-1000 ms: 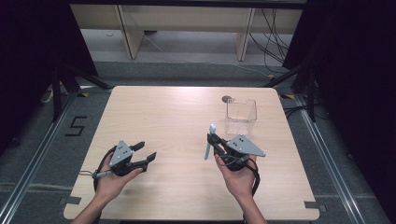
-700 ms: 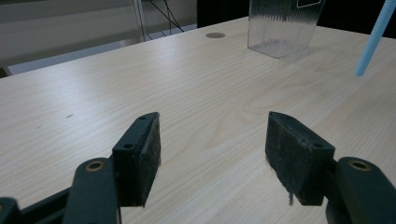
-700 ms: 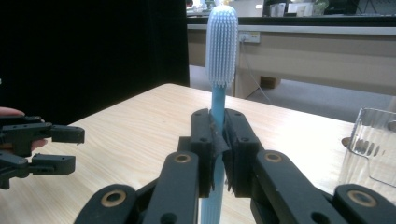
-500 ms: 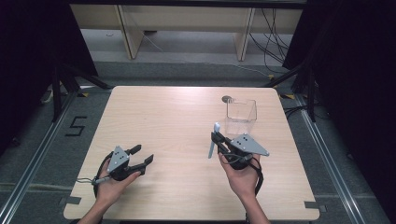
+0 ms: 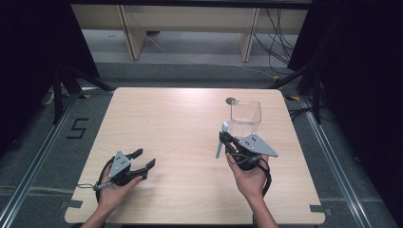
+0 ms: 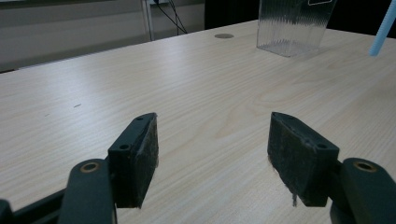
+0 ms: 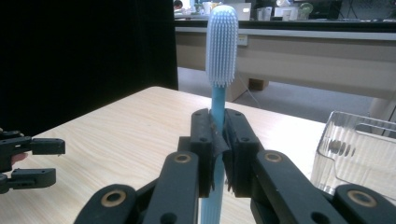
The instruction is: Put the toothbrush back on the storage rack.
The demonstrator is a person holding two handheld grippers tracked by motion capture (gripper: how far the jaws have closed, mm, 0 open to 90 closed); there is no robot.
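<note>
Right gripper [image 7: 218, 154] pinches toothbrush [image 7: 220, 51] upright, prob. to drop it into clear container [image 5: 245, 118] nearby; left gripper [image 6: 212, 149] spread, idle w/ nothing between.

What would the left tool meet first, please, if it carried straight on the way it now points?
Probably nothing soon: the left tool, open, faces bare table. The clear container and blue toothbrush sit off to the right of that line, though depth is hard to judge.

Left gripper [image 5: 142, 159] drew back toward table edge; toothbrush [image 5: 221, 137] neared clear box [image 5: 245, 118]
</note>
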